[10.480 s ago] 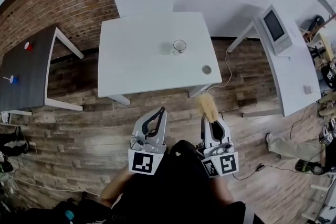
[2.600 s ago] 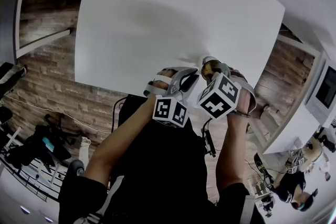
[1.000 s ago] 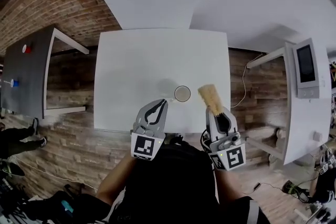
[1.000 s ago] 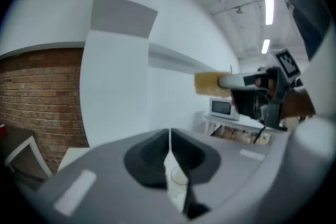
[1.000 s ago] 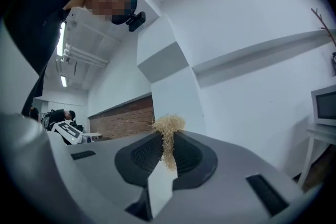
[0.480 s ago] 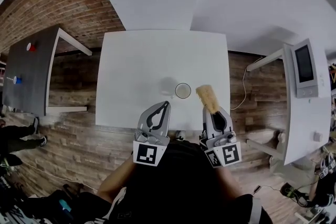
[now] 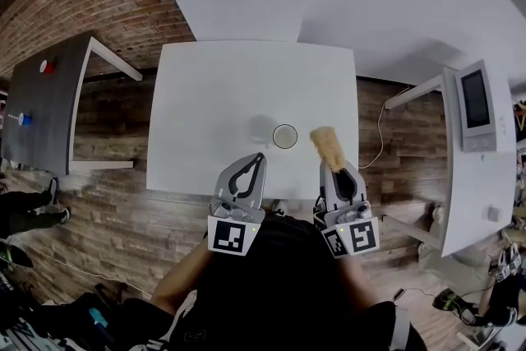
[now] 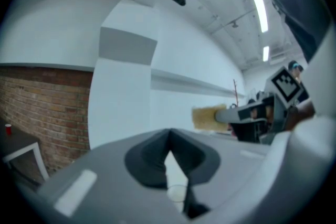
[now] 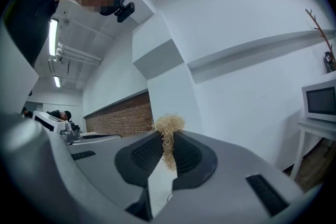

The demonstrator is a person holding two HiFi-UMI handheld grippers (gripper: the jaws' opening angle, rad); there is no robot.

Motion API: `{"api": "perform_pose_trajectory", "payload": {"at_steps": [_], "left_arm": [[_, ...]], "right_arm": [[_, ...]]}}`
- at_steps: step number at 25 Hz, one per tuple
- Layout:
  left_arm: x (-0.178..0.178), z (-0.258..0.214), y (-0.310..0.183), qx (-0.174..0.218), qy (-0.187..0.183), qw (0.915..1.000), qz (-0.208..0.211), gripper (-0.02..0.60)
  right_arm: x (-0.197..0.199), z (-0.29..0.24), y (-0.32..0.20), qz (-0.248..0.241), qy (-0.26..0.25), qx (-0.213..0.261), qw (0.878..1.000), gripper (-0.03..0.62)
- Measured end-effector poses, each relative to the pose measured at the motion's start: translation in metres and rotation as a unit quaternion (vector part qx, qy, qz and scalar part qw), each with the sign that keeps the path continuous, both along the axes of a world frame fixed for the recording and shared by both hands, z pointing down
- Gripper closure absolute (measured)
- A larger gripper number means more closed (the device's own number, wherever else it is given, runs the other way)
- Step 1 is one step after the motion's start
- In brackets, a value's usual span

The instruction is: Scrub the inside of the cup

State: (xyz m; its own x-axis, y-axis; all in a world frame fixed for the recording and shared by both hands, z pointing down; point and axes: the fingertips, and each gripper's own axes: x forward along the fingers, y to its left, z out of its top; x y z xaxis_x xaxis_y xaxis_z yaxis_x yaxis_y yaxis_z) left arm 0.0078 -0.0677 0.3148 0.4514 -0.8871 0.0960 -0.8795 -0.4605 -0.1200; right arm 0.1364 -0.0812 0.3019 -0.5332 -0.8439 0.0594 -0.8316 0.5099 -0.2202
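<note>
Left tongs have closed, 1 cup, 1 scrubber

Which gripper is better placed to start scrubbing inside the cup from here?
Right. The right gripper is shut on the fibrous scrubber, whose end shows just right of the cup in the head view. The left gripper is shut and empty.

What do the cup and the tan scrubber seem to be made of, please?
Cup: probably clear glass or plastic, glossy; the white table shows through its wall. Scrubber: likely loofah or similar plant fibre, matte tan; loose frayed strands stick out.
</note>
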Motion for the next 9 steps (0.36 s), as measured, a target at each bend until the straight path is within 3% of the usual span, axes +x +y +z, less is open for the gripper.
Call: {"api": "perform_pose_trajectory", "payload": {"at_steps": [6, 9], "left_arm": [[-0.0008, 0.0034, -0.0017, -0.003, 0.006, 1.0, -0.001, 0.577], [-0.0022, 0.004, -0.0028, -0.015, 0.048, 0.9985, -0.019, 0.577]], "right_arm": [[-0.0012, 0.0002, -0.0004, 0.0, 0.001, -0.002, 1.0, 0.557], [-0.001, 0.0023, -0.0002, -0.001, 0.004, -0.006, 1.0, 0.557]]}}
